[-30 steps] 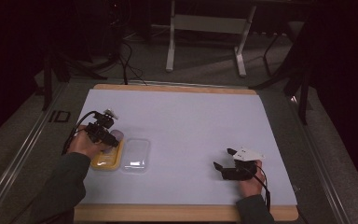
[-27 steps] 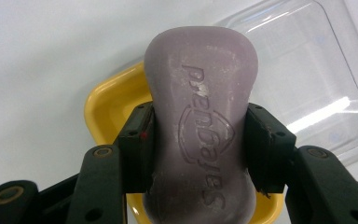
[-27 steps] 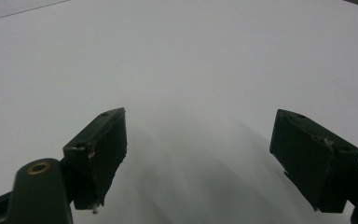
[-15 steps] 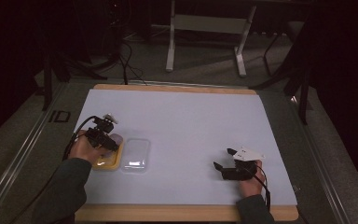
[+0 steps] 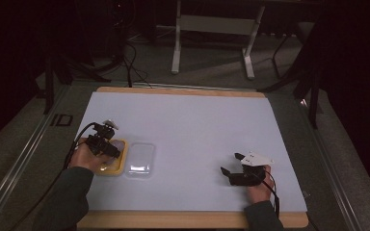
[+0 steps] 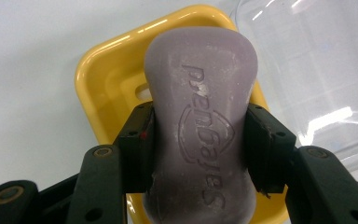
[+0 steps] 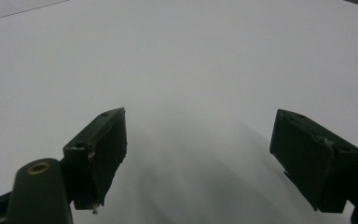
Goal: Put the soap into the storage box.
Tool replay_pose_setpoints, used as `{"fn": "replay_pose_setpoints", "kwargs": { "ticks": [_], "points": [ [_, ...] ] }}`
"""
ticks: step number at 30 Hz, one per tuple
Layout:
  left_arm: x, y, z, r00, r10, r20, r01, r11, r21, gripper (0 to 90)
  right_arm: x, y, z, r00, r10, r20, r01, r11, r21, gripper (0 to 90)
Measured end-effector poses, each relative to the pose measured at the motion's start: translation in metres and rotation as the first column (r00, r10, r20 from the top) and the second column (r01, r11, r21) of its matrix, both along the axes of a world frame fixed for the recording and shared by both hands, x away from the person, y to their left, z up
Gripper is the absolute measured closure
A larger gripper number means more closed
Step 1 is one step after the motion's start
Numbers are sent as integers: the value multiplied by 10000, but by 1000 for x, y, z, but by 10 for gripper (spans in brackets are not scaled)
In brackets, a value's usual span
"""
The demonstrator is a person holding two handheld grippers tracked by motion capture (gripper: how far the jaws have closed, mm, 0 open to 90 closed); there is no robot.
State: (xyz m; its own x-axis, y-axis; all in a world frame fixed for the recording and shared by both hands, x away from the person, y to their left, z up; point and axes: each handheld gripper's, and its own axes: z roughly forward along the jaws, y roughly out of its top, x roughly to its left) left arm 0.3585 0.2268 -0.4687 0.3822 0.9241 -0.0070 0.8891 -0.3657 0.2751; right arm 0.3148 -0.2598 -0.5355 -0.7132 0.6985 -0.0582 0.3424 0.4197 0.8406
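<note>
The worktop (image 5: 192,125) was a broad rectangle with a smooth, matte white surface and a pale wooden edge showing along its near and far sides. Near its left edge sat a yellow dish (image 6: 107,88), a glossy plastic soap tray with rounded corners and a slotted floor, and touching its side lay a clear lid (image 6: 307,70), a thin transparent plastic shell that caught streaks of light. From the high view the dish (image 5: 111,166) and lid (image 5: 141,159) were small shapes side by side, the dish partly covered by the person's left hand (image 5: 89,156). The left tongs (image 6: 198,144) were clamped on a soap bar (image 6: 200,116), one black pad pressed to each long side, holding it over the dish; whether the bar touched the dish could not be told. The bar was a dull mauve, rounded and slightly waisted, with a chalky, dusty surface and an embossed oval emblem and lettering, detail that the high view, where the left tongs (image 5: 107,144) appeared as a dark cluster, did not resolve. At the worktop's near right, well apart from the dish, the right hand (image 5: 256,185) held the right tongs (image 5: 231,164), whose blocky black pads (image 7: 100,154) stood wide apart over bare white surface, gripping nothing.
</note>
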Motion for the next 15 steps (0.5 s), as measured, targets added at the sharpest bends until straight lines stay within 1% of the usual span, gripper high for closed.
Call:
{"fn": "replay_pose_setpoints", "kwargs": {
  "ticks": [6, 11, 15],
  "points": [
    [-1, 2, -4, 9998, 202, -50, -202, 9997, -97, 494, 0, 0, 0, 10000, 7, 15, -7, 10000, -15, 182],
    [-1, 2, -6, 9995, 284, -113, -283, 9996, 77, 494, 0, 0, 0, 10000, 12, 2, -12, 10000, -4, 182],
    [0, 0, -8, 9995, 311, -110, -310, 9995, 62, 494, 0, 0, 0, 10000, 8, -6, -8, 10000, 9, 182]
  ]
}}
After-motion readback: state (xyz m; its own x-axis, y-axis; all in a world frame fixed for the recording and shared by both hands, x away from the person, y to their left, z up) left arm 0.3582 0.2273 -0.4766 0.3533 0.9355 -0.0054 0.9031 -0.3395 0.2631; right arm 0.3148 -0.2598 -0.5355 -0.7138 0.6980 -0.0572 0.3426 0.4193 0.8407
